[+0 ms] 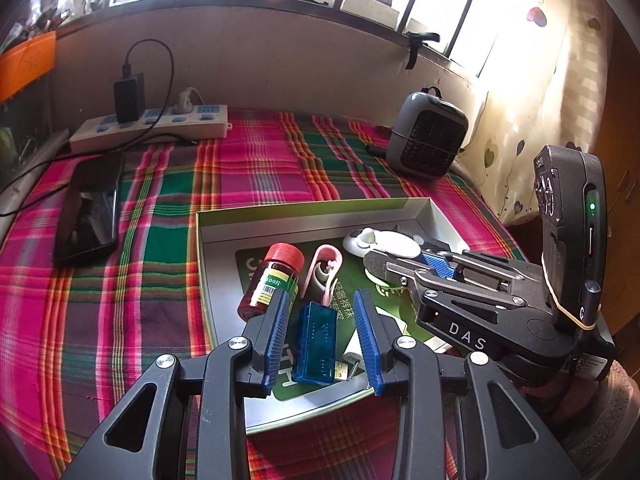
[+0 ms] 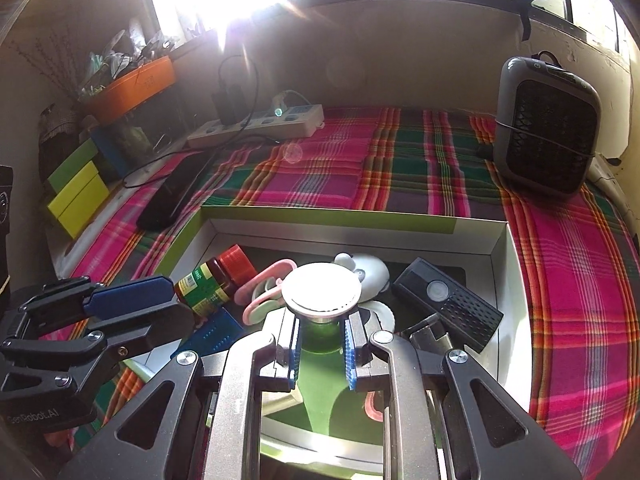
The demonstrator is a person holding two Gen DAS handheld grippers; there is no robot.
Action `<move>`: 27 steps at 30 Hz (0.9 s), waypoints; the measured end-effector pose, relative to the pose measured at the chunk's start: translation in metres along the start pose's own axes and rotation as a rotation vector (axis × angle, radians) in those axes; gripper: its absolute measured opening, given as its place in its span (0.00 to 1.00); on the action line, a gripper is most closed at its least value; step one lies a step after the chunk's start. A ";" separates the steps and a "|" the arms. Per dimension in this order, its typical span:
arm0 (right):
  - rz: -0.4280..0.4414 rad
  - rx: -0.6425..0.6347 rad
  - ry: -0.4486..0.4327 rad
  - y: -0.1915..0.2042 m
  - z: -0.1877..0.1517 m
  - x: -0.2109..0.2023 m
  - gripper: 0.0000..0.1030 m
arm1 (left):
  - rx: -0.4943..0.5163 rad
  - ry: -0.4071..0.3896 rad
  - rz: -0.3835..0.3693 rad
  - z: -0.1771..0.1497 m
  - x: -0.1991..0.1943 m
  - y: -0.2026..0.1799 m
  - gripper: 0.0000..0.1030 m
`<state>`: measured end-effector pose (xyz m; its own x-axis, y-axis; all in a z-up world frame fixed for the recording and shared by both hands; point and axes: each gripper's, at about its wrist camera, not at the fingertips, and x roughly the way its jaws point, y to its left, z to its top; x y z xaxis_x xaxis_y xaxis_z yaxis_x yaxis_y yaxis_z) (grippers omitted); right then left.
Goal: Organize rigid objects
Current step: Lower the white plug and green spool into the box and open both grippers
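A shallow white box (image 1: 312, 209) lies on the plaid cloth and holds the small items. My left gripper (image 1: 322, 295) hangs open over it. A blue see-through USB stick (image 1: 314, 344) lies between the pads, with a gap on its right side. A red-capped bottle (image 1: 276, 276) and a pink clip (image 1: 325, 270) sit just beyond it. My right gripper (image 2: 323, 317) is shut on a white round disc (image 2: 322, 290) held at its fingertips above the box. Green shows between its pads. A white panda figure (image 2: 366, 270) and a black remote (image 2: 448, 306) lie behind the disc.
Behind the box are a dark phone (image 1: 90, 212) and a power strip (image 1: 152, 126) with a charger and cables. A grey fan (image 2: 548, 120) stands at the back right. An orange bin (image 2: 132, 84) and yellow-green boxes (image 2: 76, 192) line the left edge.
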<state>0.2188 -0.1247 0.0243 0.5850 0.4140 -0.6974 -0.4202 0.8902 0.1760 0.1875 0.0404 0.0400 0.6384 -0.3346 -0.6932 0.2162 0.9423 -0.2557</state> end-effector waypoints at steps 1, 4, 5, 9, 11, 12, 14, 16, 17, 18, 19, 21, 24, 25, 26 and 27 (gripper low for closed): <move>-0.001 -0.002 0.001 0.000 0.001 0.001 0.17 | -0.001 0.001 0.004 0.000 0.001 0.000 0.32; 0.001 -0.003 0.003 0.001 0.002 0.003 0.17 | -0.001 0.002 0.007 -0.001 0.001 0.001 0.32; 0.003 -0.004 0.004 0.001 0.002 0.004 0.17 | 0.002 0.002 0.011 -0.001 0.001 0.001 0.32; 0.007 -0.004 0.010 0.001 0.002 0.008 0.17 | 0.004 -0.001 0.016 -0.001 0.001 0.002 0.32; 0.007 -0.008 0.015 0.002 0.003 0.010 0.17 | 0.007 -0.005 0.022 -0.001 0.001 0.002 0.32; 0.005 -0.010 0.016 0.002 0.003 0.011 0.17 | 0.010 -0.005 0.026 -0.001 0.001 0.001 0.32; 0.002 -0.009 0.015 0.002 0.002 0.012 0.17 | 0.007 -0.005 0.024 -0.001 0.001 0.002 0.32; 0.006 -0.007 0.018 0.001 0.002 0.013 0.17 | 0.008 -0.002 0.027 -0.002 0.002 0.002 0.32; 0.007 -0.009 0.022 0.001 0.002 0.014 0.17 | 0.007 0.000 0.028 -0.002 0.002 0.002 0.32; 0.005 -0.011 0.026 0.002 0.001 0.015 0.17 | 0.007 0.001 0.028 -0.002 0.003 0.003 0.32; 0.001 -0.013 0.027 0.002 0.001 0.016 0.17 | 0.006 0.002 0.030 -0.002 0.004 0.003 0.32; -0.001 -0.017 0.025 0.003 0.001 0.016 0.17 | 0.005 0.001 0.035 -0.002 0.004 0.003 0.32; -0.003 -0.019 0.025 0.003 0.001 0.017 0.17 | 0.004 0.001 0.040 -0.002 0.004 0.004 0.32; -0.003 -0.020 0.024 0.003 0.001 0.017 0.17 | 0.003 0.001 0.039 -0.002 0.004 0.004 0.32; -0.003 -0.021 0.024 0.004 0.001 0.017 0.17 | 0.003 0.001 0.040 -0.002 0.004 0.003 0.32; -0.003 -0.022 0.024 0.004 0.001 0.017 0.17 | 0.004 0.001 0.039 -0.002 0.004 0.004 0.32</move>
<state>0.2278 -0.1144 0.0138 0.5696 0.4066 -0.7143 -0.4340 0.8868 0.1588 0.1891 0.0424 0.0350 0.6457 -0.2978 -0.7032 0.1939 0.9546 -0.2262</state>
